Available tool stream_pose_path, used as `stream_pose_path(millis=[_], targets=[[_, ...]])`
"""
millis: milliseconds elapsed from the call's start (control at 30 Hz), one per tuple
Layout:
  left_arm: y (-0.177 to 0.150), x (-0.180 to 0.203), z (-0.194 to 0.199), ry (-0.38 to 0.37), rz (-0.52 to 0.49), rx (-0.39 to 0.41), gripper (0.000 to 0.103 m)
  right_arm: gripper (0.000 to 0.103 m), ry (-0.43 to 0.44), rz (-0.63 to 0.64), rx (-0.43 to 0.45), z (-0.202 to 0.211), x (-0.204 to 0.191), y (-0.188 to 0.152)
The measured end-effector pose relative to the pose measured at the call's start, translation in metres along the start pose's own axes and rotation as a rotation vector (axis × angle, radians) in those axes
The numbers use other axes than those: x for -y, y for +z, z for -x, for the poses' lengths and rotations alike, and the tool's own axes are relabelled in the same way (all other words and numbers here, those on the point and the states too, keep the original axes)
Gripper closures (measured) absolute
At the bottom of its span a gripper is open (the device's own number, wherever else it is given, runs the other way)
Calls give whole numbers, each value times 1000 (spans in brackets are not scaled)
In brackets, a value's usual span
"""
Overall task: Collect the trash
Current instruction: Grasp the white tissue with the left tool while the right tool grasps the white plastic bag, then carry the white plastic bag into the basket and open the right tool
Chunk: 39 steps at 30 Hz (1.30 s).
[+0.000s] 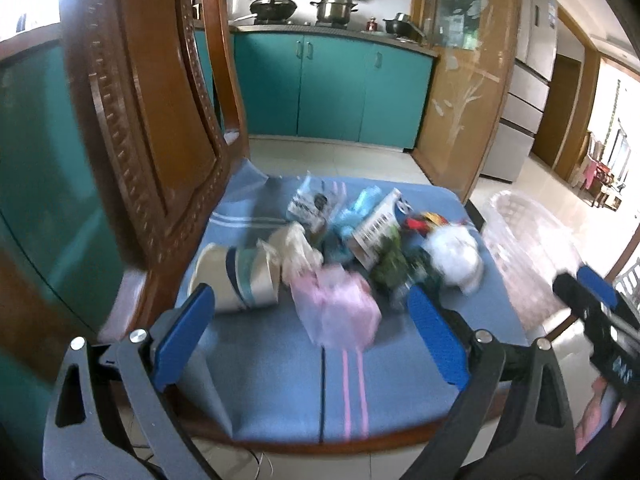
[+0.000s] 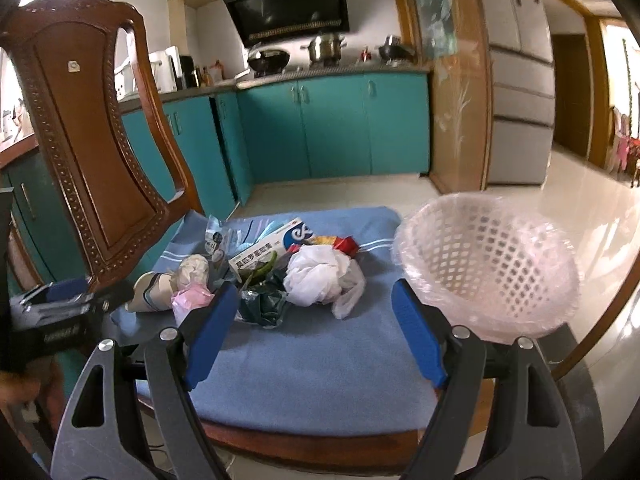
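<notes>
A pile of trash lies on a blue cushion [image 1: 280, 392] on a wooden chair: a paper cup [image 1: 236, 276] on its side, a pink plastic bag [image 1: 340, 312], a white box [image 1: 378, 230], a white crumpled bag [image 1: 456, 258] and a dark green bag [image 2: 262, 302]. My left gripper [image 1: 310, 338] is open and empty, just in front of the pink bag. My right gripper [image 2: 312, 334] is open and empty, in front of the white crumpled bag [image 2: 316, 276]. A pink lattice basket [image 2: 486, 268] with a plastic liner stands to the right of the cushion.
The carved wooden chair back [image 2: 92, 136] rises on the left. Teal kitchen cabinets [image 2: 332, 128] and a stove with pots stand behind. A wooden glass-panelled door [image 2: 456, 92] and a fridge [image 2: 520, 80] are at the right. The floor is pale tile.
</notes>
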State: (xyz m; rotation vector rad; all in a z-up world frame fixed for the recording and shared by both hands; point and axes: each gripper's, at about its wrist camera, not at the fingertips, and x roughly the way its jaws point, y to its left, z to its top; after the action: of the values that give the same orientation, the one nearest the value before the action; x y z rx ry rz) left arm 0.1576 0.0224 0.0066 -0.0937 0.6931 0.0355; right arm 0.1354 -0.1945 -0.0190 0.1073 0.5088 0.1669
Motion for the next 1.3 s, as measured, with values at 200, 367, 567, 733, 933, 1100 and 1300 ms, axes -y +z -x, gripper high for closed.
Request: stream_pose_path(millis=[200, 367, 567, 733, 933, 1100, 1300], targets=[[35, -3, -67, 39, -42, -78, 11, 25, -24, -22, -75, -53, 7, 14], [45, -9, -126, 56, -43, -195, 21, 25, -35, -32, -152, -93, 12, 16], [34, -16, -164, 21, -21, -318, 57, 35, -10, -57, -244, -129, 17, 14], [34, -13, -145, -23, -25, -262, 80, 87, 39, -79, -278, -122, 20, 17], [42, 3, -29, -160, -19, -40, 80, 89, 113, -83, -119, -44, 23, 34], [13, 9, 54, -178, 41, 166, 80, 89, 122, 1, 53, 27, 11, 32], [-23, 31, 71, -135, -18, 182, 80, 89, 99, 70, 72, 47, -8, 10]])
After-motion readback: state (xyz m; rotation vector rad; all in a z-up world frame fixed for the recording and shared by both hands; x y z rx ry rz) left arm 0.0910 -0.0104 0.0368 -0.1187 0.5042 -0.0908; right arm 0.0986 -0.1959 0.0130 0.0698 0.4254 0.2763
